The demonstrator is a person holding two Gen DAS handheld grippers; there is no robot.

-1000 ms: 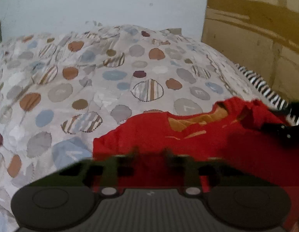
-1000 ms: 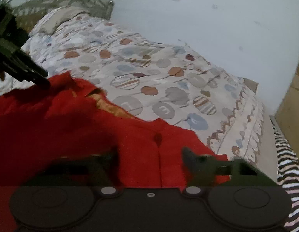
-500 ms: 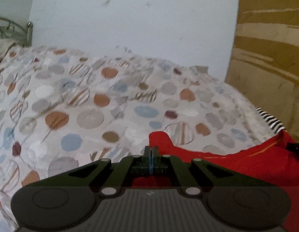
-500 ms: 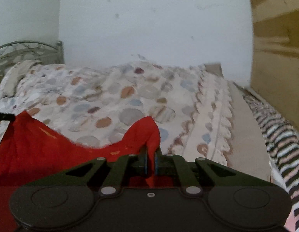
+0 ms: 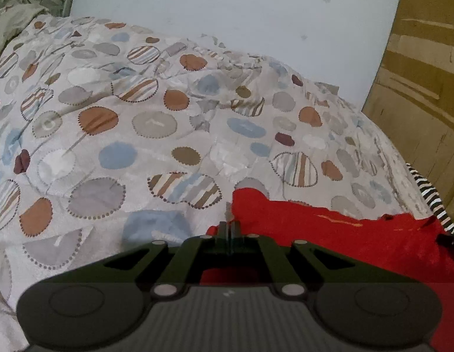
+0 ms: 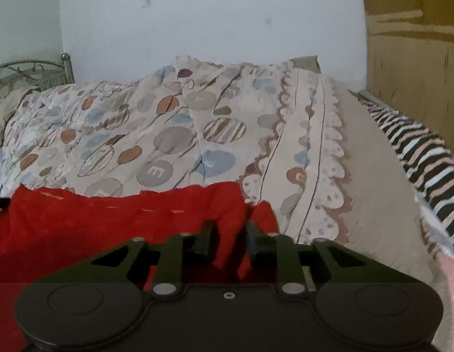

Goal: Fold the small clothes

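Note:
A small red garment (image 5: 329,243) lies spread on the bedspread, its far edge running between my two grippers. My left gripper (image 5: 228,227) is shut on the garment's left corner, where the cloth rises beside the fingertips. In the right wrist view the same red garment (image 6: 124,223) fills the lower left. My right gripper (image 6: 229,239) is at its right corner, the jaws opening. A fold of red cloth still stands between the fingers (image 6: 204,242), and the pads do not press on it. The part of the garment under the gripper bodies is hidden.
A crumpled bedspread (image 5: 156,123) with round patches covers the bed, with a scalloped border (image 6: 317,158) on the right. A striped cloth (image 6: 423,158) lies along the right side by a wooden panel (image 6: 417,58). A metal headboard (image 6: 24,73) and a white wall stand behind.
The right gripper, shut on the red corner half a second ago, now has its jaws apart. Both grippers sank towards the bed and the garment's edge now lies lower and flatter.

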